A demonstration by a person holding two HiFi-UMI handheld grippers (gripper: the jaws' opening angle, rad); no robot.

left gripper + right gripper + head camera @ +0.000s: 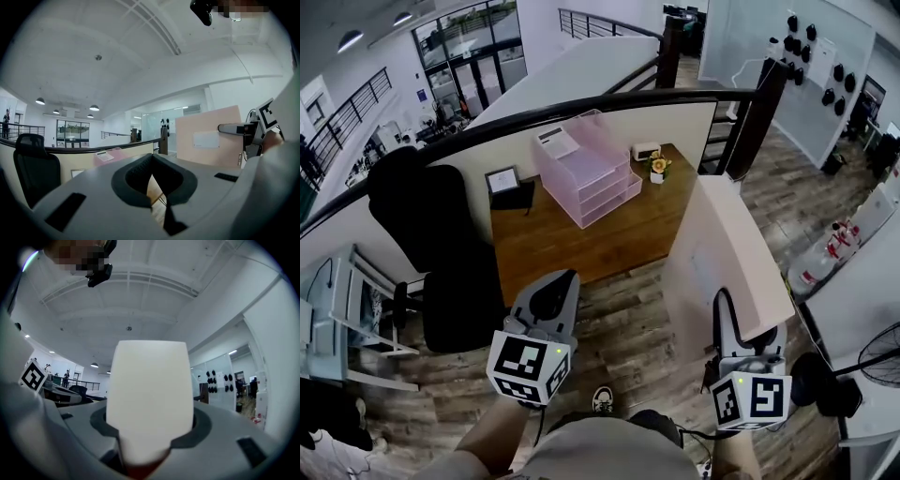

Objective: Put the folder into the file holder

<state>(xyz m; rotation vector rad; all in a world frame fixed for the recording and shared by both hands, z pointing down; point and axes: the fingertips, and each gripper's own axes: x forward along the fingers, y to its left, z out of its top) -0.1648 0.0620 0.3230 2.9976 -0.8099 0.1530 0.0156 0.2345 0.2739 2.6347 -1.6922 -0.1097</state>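
- Folder: large pale pink flat card folder (722, 253), carried on edge in the air at the person's right. It is well short of the wooden tabletop (581, 248).
- Right gripper (724, 305): clamped on the folder's near lower edge. Its own view shows the pale sheet (150, 390) filling the gap between the jaws.
- Left gripper (558, 281): jaws pressed together with nothing between them, held apart from the folder.
- Handling, as a judgement: light and thin, stiff enough to stand up from a one-edge grip. The far end is likely to sway or bow. The smooth card may slip or pivot in the pads, so a hold nearer the middle of the long edge, or a second grip from the free gripper, would steady it.
- Container: pink translucent plastic tiered file holder (586, 169) at the back of the tabletop, near the partition.
- Contents: a white card lies on the top tier. What is in the lower tiers cannot be made out through the haze.
- Nearby on the tabletop: a small potted yellow flower (657, 167) just right of the holder and a dark picture frame (502, 180) to its left.
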